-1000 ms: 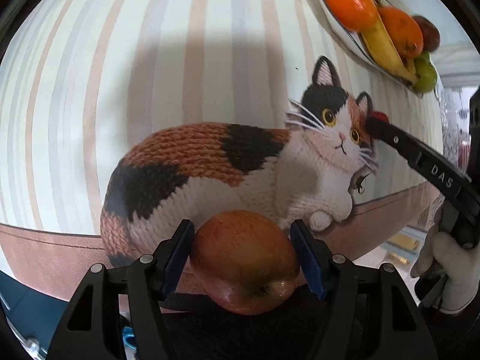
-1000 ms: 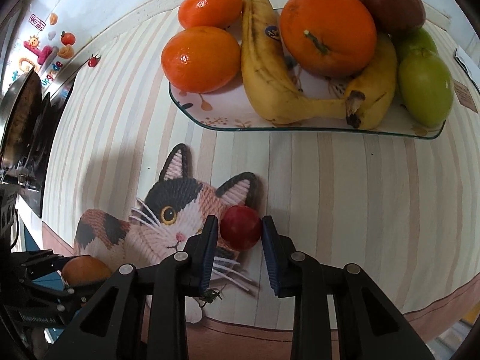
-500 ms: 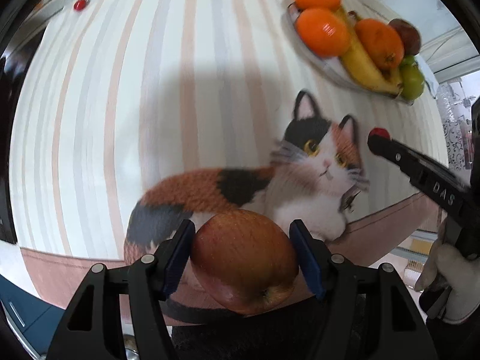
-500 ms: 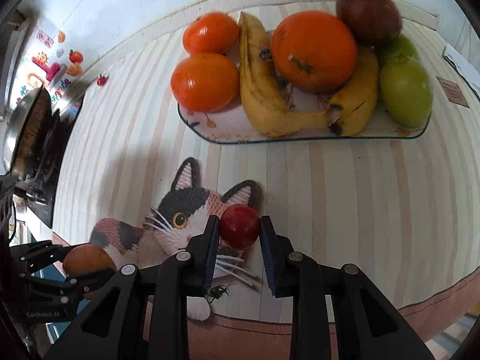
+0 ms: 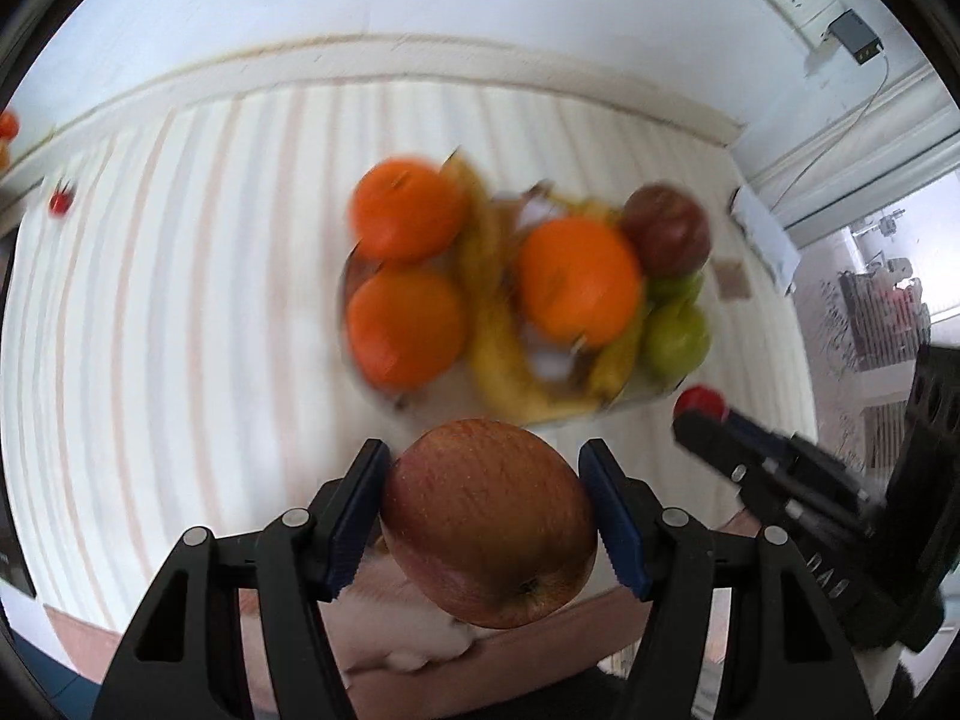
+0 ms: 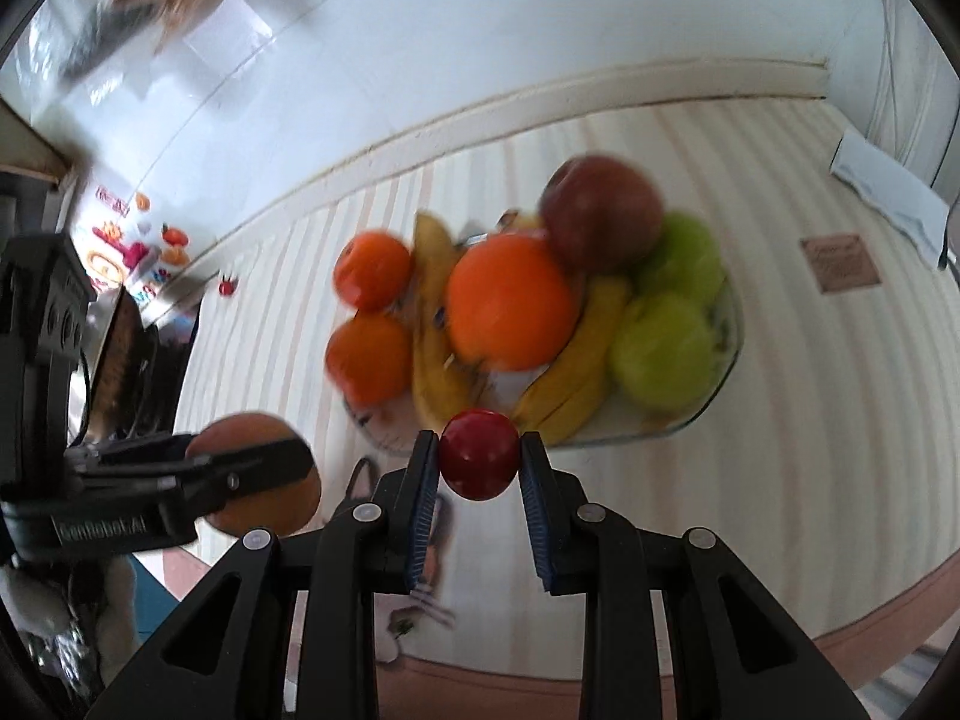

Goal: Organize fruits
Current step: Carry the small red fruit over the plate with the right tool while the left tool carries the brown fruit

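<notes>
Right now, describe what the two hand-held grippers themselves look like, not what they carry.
Both are matte black plastic. The left hand-held gripper has two angular fingers with triangular cut-outs, silver rivets, and ribbed blue pads. The right hand-held gripper is built the same way. Seen side-on from the right wrist, the left body bears white lettering too blurred to read. A white glove shows below it. No cables visible.
</notes>
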Motion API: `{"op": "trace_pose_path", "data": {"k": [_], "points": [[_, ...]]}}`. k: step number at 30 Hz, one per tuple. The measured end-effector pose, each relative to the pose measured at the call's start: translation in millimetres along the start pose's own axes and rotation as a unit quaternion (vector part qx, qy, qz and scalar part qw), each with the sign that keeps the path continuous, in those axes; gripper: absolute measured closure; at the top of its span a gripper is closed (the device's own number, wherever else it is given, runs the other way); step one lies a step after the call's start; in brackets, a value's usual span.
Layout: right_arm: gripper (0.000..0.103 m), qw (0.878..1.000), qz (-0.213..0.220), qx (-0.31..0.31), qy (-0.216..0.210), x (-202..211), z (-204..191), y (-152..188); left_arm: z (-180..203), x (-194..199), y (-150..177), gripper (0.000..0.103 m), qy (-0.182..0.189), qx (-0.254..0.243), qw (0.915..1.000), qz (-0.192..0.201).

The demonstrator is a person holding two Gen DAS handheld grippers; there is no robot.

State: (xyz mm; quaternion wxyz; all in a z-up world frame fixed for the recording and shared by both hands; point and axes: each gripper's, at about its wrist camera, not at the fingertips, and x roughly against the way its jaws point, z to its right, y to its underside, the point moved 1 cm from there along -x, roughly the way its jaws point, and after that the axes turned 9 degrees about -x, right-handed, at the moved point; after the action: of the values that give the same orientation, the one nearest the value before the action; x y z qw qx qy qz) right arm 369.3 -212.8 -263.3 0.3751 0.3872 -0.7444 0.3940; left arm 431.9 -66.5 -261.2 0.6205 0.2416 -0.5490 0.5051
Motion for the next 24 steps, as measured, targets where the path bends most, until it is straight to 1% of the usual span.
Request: {"op": "trace_pose_path", "data": {"k": [3,5,9,14,20,24], "points": [[0.074,1.000,-0.001,-0.002,-0.004,-2,11,-21,6,0,-20,0.040,0.002,0.000,1.0000,0.005],[0.074,1.000,-0.002,-0.001,-0.004,-6,17,-31,14,-8,-32,0.040,-0.004,0.000,1.0000,-0.005],[0.074,1.000,-0.008,0.005,-0.006,-16,27,-49,12,-18,-55,0.040,-0.020,-0.003,0.9997,-0.012],[0.074,0.999,-0.017,0.030,-0.006,-30,28,-66,2,-34,-78,0.040,-0.035,0.013,0.9991,-0.021],[0.074,0.997,-0.028,0.067,0.008,-45,18,-64,-3,-47,-90,0.040,-0.056,0.014,0.9980,-0.028],[0.074,0.995,-0.025,0.090,0.021,-52,10,-63,-2,-56,-93,0.040,-0.067,0.009,0.9972,-0.033]]}}
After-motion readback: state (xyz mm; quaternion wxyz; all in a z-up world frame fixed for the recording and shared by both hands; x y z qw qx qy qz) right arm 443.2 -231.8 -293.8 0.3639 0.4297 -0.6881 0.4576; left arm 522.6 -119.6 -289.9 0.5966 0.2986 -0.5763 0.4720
